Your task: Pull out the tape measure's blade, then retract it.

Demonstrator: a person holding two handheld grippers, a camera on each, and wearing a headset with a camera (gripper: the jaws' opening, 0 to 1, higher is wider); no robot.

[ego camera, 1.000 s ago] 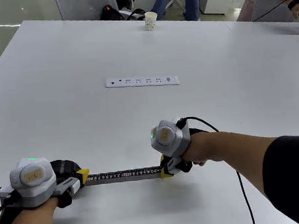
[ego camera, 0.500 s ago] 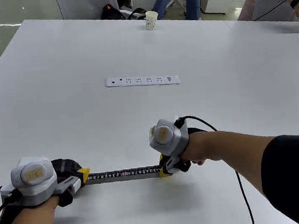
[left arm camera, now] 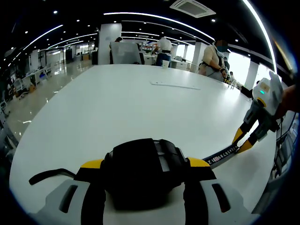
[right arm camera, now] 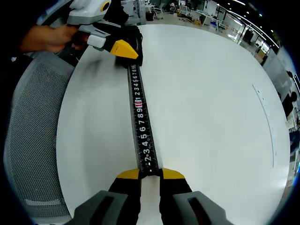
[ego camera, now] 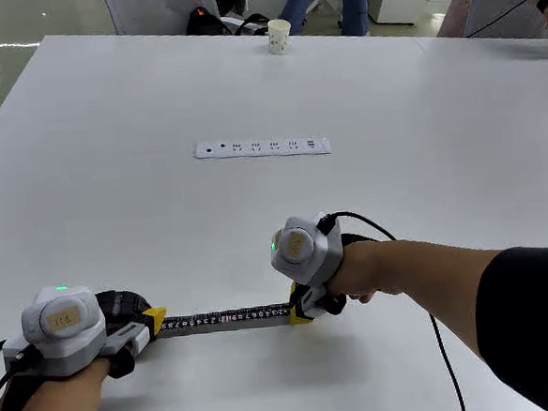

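Observation:
The black tape measure case (ego camera: 121, 305) lies at the table's near left, and my left gripper (ego camera: 139, 316) is shut on it. In the left gripper view the case (left arm camera: 143, 171) sits between the yellow-tipped jaws of my left gripper (left arm camera: 145, 165). The dark numbered blade (ego camera: 225, 317) stretches right along the table to my right gripper (ego camera: 298, 313), which is shut on its end. From the right gripper view, the blade (right arm camera: 140, 122) runs away from my right gripper (right arm camera: 150, 174) to the case (right arm camera: 130, 47). Blade (left arm camera: 224, 154) and right gripper (left arm camera: 246, 138) appear at right in the left gripper view.
A white power strip (ego camera: 262, 148) lies mid-table and a paper cup (ego camera: 279, 36) stands near the far edge. The white table (ego camera: 420, 139) is wide. People sit beyond it. A grey mesh chair (right arm camera: 33, 140) is at the near edge.
My right gripper has edged slightly left toward the case, so the exposed blade is a little shorter. The left gripper and case have stayed put.

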